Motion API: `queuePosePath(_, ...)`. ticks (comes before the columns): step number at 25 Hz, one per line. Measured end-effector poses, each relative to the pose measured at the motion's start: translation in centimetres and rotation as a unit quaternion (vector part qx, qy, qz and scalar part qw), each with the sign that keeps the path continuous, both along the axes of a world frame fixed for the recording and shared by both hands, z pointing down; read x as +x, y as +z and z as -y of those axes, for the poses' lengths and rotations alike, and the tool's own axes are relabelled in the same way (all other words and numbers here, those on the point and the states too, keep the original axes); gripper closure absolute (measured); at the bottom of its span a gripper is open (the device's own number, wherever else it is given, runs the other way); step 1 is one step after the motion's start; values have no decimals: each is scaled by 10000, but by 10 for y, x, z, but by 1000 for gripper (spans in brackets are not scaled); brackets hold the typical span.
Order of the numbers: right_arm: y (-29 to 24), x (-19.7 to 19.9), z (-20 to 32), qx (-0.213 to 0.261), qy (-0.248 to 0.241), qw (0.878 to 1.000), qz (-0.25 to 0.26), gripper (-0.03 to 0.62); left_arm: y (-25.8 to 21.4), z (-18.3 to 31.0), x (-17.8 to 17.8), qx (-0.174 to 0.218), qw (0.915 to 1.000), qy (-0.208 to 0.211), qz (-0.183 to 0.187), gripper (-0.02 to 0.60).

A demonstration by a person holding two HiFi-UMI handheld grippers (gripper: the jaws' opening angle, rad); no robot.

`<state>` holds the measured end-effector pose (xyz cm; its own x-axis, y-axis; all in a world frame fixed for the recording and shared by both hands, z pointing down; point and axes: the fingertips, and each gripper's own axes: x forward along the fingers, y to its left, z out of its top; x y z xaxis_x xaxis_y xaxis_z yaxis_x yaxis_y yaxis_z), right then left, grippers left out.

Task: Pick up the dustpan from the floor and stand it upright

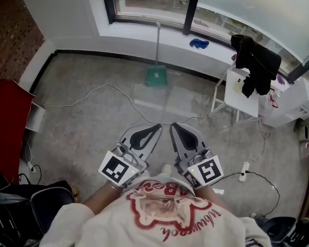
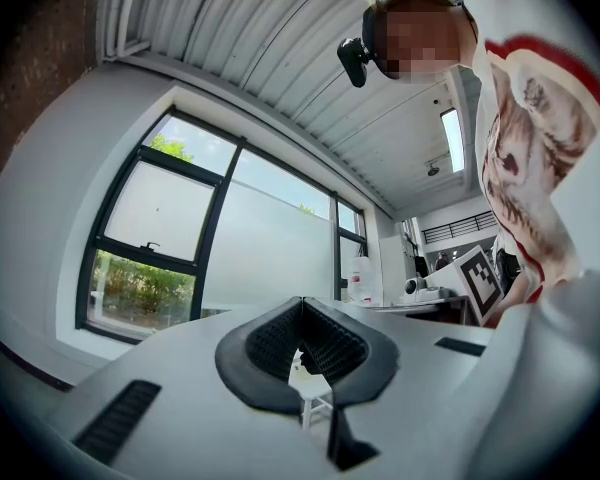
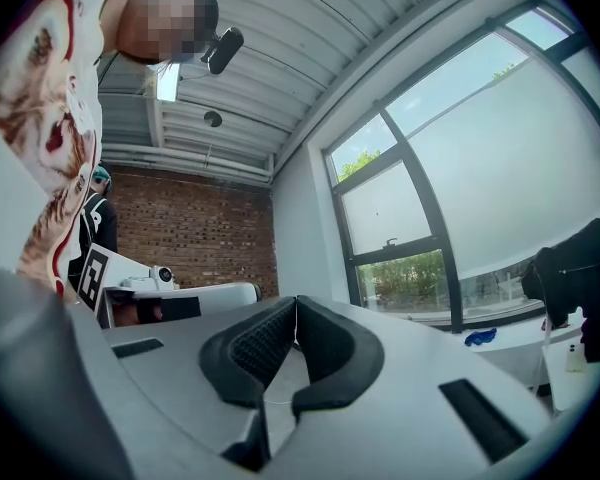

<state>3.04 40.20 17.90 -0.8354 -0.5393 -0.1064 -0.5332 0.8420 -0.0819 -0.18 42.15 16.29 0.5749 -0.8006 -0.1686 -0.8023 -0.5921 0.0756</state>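
Seen only from the head view: the dustpan [image 1: 156, 76], small and far off, its finer details too small to tell. Cut off at the bottom edge there: the arms behind the left tool [image 1: 155, 128] and right tool [image 1: 174, 128], lost under a white printed sweatshirt [image 1: 159, 210].

Dustpan upright against the low wall below the window [image 1: 149, 1], green pan down on the grey concrete floor [image 1: 92, 122], thin pale handle rising straight up. Well apart from both tools. Between them, only a thin white cable [image 1: 113, 89] looping across the floor. Off to the right, a white chair [image 1: 243, 99] draped with a black garment [image 1: 255, 60]. On the sill, a blue cloth [image 1: 199, 43]. At the left edge, a flat red panel [image 1: 7, 112].

Left tool closed tip to tip, ribbed black pads touching, gripping nothing. Right tool likewise closed and empty. Side by side, near the chest, tips angled towards each other.
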Motion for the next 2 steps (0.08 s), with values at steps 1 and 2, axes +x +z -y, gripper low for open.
queuePosePath(1,-1,2,1,11,4,10000,26,569,-1,1,2,6,10000,8,1,560)
queuePosePath(2,-3,4,3,21,7,10000,51,569,-2,3,4,12,10000,16,2,561)
